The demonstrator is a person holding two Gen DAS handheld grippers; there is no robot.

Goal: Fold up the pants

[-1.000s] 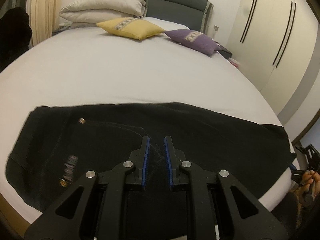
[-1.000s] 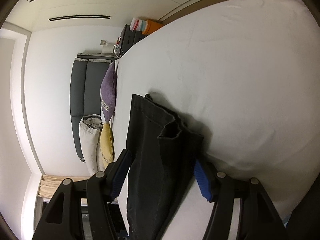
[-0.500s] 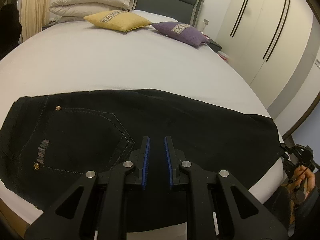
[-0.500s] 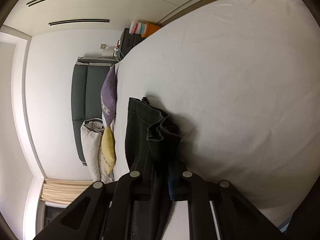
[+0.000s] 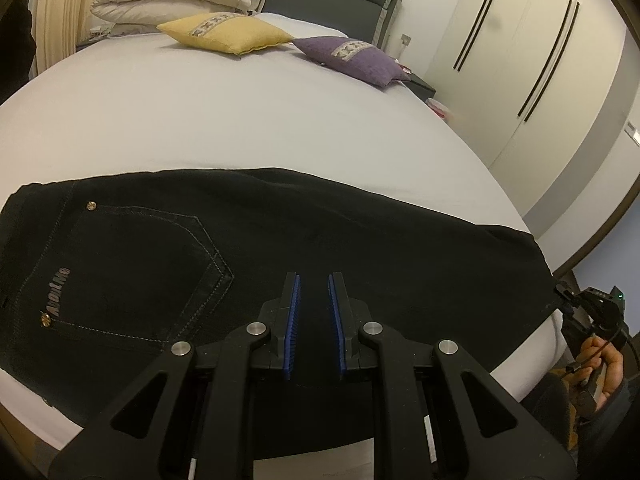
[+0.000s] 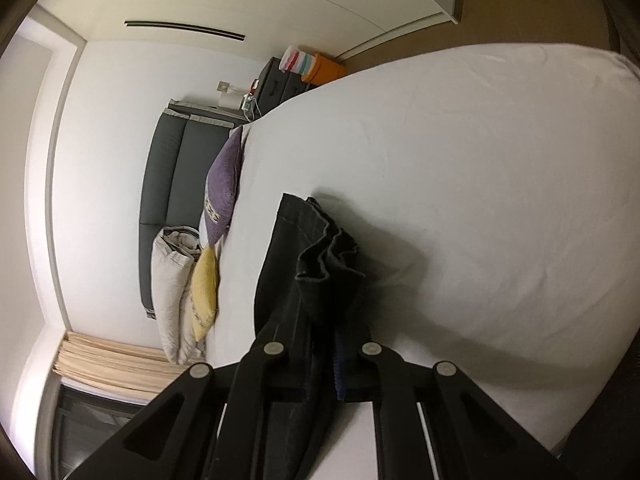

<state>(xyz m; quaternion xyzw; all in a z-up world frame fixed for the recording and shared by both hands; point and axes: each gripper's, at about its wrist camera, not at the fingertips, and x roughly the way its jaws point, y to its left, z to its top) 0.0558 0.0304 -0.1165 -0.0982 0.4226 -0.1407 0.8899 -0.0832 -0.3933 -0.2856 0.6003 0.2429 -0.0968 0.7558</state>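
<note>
my right gripper point(image 6: 320, 354) has just been closing and now pinches the leg hem of the pants point(image 5: 304, 240), which lie lengthwise across the bed point(image 5: 240, 120) with the waist at nine o'clock, while my left gripper point(image 5: 314, 312), nearly closed and empty, hovers over them, so the crosswise fold is yet to come.

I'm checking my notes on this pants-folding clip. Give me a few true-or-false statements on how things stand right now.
1. The black denim pants lie spread on the white bed sheet. True.
2. The right gripper is open above the pants. False: it is shut on the bunched leg hem.
3. The left gripper holds the waistband. False: it grips nothing.
4. A yellow cushion and a purple cushion sit near the headboard. True.
</note>
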